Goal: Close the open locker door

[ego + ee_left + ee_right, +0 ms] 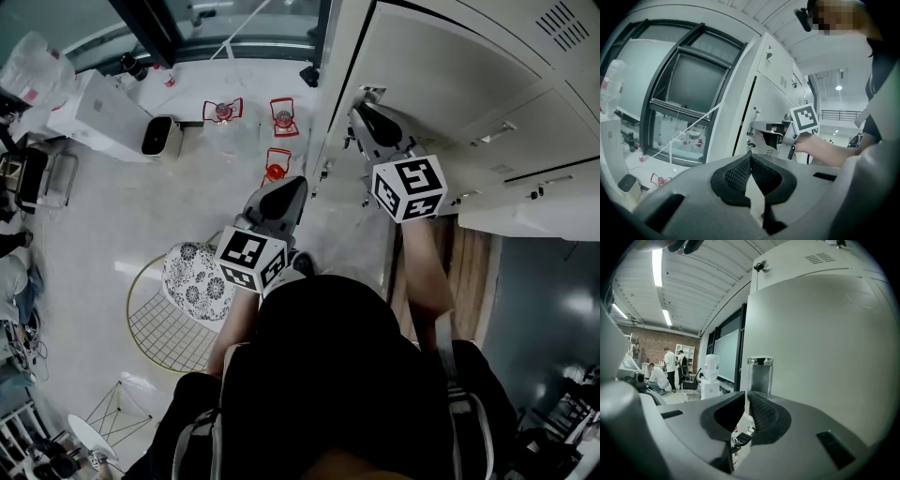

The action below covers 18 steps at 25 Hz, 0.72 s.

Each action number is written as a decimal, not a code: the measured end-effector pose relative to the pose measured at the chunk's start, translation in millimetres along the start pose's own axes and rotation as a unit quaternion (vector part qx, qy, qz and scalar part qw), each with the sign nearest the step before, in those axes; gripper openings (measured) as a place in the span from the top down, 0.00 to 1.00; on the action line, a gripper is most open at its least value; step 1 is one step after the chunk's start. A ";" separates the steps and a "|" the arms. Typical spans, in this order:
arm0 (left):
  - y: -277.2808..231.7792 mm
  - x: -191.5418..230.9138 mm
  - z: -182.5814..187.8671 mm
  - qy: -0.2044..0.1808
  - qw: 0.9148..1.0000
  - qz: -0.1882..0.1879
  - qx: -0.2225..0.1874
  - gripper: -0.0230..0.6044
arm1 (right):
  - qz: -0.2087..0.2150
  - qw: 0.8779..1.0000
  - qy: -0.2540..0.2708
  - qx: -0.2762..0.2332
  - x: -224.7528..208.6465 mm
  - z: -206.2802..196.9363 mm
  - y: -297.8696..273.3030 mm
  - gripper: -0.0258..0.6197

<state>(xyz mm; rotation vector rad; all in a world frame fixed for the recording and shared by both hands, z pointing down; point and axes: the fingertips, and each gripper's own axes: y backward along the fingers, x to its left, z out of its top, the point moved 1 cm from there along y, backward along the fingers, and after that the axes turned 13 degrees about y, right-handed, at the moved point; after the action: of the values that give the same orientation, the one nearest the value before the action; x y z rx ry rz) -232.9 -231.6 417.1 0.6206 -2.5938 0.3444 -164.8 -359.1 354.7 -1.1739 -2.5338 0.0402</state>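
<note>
Grey metal makes up the open locker door (820,357), which fills most of the right gripper view. At its edge, the right hand-held gripper (746,393) points at the shiny handle (760,373), jaws a little apart, pinching nothing. Away from the door, the left hand-held gripper (750,157) has its jaws pressed together, empty.

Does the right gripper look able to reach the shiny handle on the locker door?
Probably yes. The handle sits straight ahead of the right gripper, close beyond its slightly parted jaws, at the door's edge, and nothing stands between them.
</note>
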 end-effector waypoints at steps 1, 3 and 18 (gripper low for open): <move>0.6 0.7 -0.5 0.001 1.000 0.000 0.000 0.94 | -0.002 1.000 0.001 0.001 -0.7 -0.2 -1.5 0.90; 1.2 1.4 -0.6 0.001 1.000 0.000 0.000 0.94 | -0.006 1.000 0.002 0.003 -2.5 -0.5 -4.6 0.90; 11.7 7.8 1.0 0.000 1.000 0.005 -0.002 0.94 | -0.033 0.999 0.006 0.010 -12.3 -1.7 -22.0 0.90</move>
<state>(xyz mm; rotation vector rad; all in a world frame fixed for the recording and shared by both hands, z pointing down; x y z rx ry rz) -245.1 -224.6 418.4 0.6064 -2.5977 0.3410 -173.1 -382.8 356.3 -1.0786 -2.5535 0.0421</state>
